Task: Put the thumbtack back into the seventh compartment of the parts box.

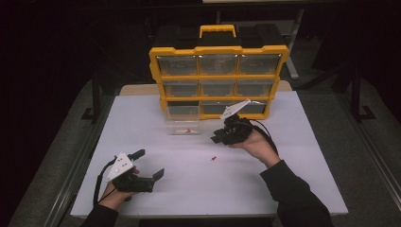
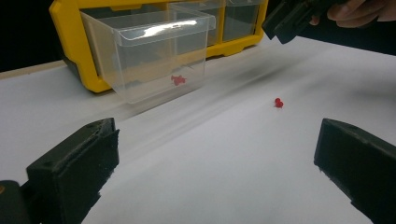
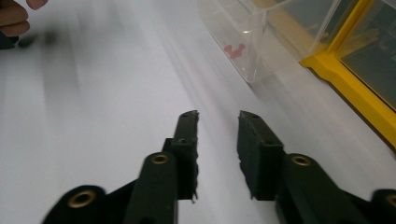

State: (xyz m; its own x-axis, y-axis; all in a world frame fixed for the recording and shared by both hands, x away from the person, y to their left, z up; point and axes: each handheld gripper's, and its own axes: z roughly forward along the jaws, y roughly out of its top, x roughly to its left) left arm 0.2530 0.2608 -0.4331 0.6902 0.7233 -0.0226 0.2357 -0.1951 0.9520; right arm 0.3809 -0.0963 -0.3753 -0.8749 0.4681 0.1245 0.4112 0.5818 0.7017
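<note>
red, a small pin (image 1: 214, 158) lay loose on the white table (image 1: 293, 156), between the two grippers and touching neither. a second red pin (image 2: 178, 80) sat inside a clear drawer (image 1: 182, 126) that stood pulled out of the bottom-left slot of the yellow organizer (image 1: 218, 75) and rested on the table in front of it.

the right gripper (image 1: 218, 137) hung over the table just right of the drawer, near the organizer's bottom row. in the right gripper view its jaws stood a little apart with nothing between them, pointing past the drawer's corner. it was released, gripping nothing.

the left gripper (image 1: 148, 163) rested low at the near left of the table, well away from the drawer. its jaws were spread wide and empty, and in the left gripper view the loose pin lay beyond them, nearer the right jaw.
</note>
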